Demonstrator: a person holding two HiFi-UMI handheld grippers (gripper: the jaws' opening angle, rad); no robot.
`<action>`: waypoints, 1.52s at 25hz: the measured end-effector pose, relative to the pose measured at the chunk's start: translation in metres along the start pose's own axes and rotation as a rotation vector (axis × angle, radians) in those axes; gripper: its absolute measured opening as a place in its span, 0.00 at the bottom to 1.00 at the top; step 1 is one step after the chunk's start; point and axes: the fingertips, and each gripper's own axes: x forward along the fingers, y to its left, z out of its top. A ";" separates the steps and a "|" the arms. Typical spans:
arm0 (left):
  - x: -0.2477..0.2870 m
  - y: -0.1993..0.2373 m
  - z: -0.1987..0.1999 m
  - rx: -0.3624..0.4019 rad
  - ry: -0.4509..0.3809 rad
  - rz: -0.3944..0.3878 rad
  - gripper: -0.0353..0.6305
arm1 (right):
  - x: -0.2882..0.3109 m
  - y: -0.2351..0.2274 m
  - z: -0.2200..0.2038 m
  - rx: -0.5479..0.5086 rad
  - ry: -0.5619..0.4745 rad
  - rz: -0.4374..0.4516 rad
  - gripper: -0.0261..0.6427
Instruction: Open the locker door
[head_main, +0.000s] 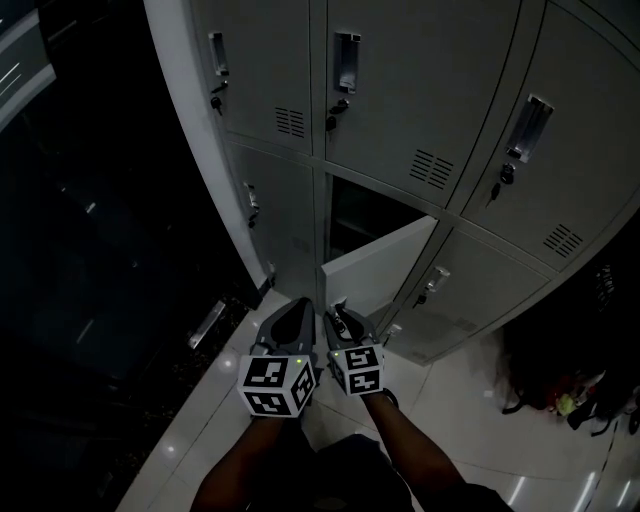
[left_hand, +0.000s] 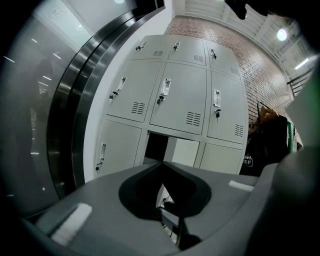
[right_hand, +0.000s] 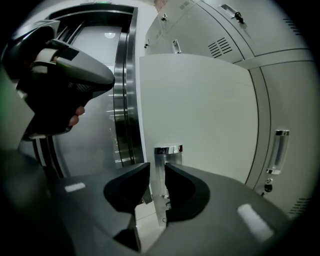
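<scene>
The grey locker bank (head_main: 400, 90) has one lower middle door (head_main: 385, 268) swung partly open towards me, with a dark compartment (head_main: 360, 215) behind it. In the right gripper view the door (right_hand: 200, 110) fills the middle, and its chrome handle (right_hand: 168, 150) stands between the jaws of my right gripper (right_hand: 157, 167). A thin gap shows at the left pad, so the jaws are open around the handle. My left gripper (head_main: 300, 303) hangs just left of the right gripper (head_main: 338, 312). The left gripper (left_hand: 161, 164) is shut and holds nothing.
The other locker doors (head_main: 270, 70) are closed, each with a handle and a key. A dark glass wall with a steel frame (right_hand: 125, 100) runs along the left. Bags (head_main: 570, 390) lie on the tiled floor (head_main: 230, 400) at the right.
</scene>
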 end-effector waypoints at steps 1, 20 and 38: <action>-0.003 -0.004 0.000 0.000 0.003 -0.001 0.06 | -0.006 0.000 0.000 -0.002 0.003 -0.001 0.17; -0.046 -0.068 0.003 -0.005 0.011 -0.013 0.06 | -0.102 0.000 0.015 -0.030 -0.008 -0.024 0.15; -0.096 -0.113 0.027 0.005 0.015 -0.007 0.06 | -0.186 0.026 0.075 -0.029 -0.064 -0.008 0.14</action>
